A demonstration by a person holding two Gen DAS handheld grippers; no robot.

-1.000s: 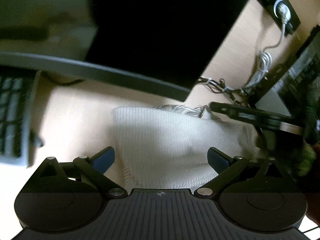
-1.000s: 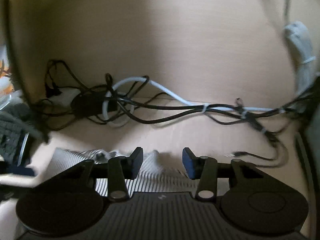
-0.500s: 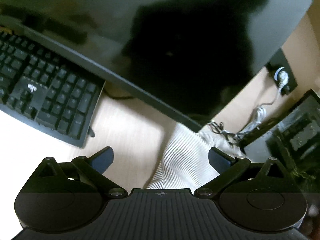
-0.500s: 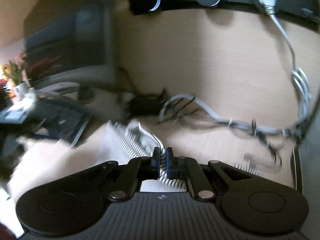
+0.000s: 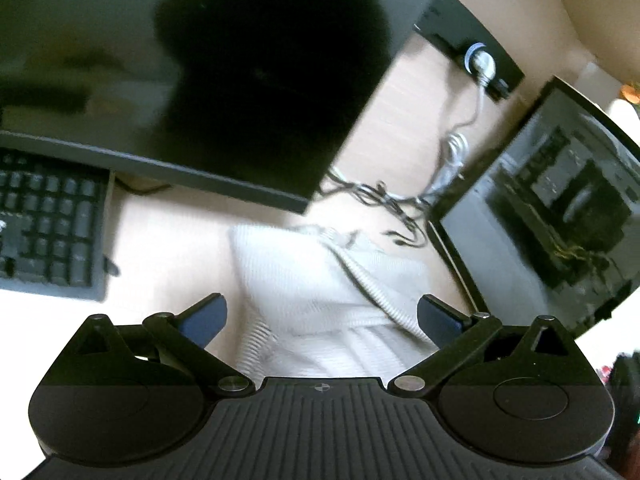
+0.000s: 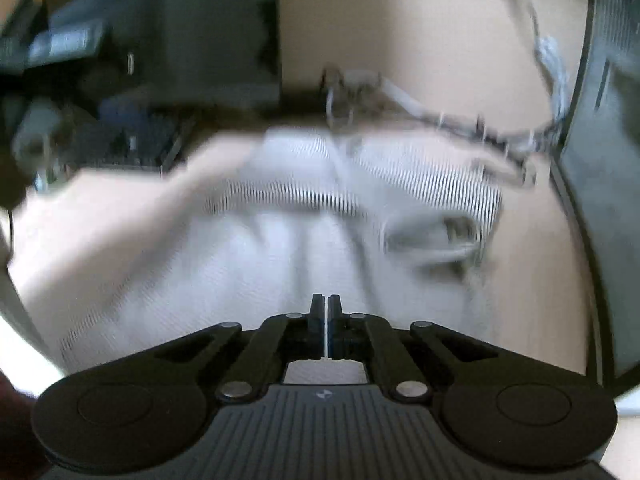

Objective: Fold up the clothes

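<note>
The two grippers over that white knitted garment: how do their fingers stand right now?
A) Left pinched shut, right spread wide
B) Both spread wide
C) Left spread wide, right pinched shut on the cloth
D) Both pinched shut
C: the left gripper has its fingers far apart above the white garment, while the right gripper has its fingers pressed together with a thin edge of the cloth between them.

Garment (image 5: pixel 320 280): cream-white, fine ribbed stripe pattern. Worktop (image 5: pixel 168 236): pale beige wood. Keyboard (image 5: pixel 48 232): black. Left gripper (image 5: pixel 322 316) finger pads: dark blue. Cables (image 5: pixel 384 200): black and white.
</note>
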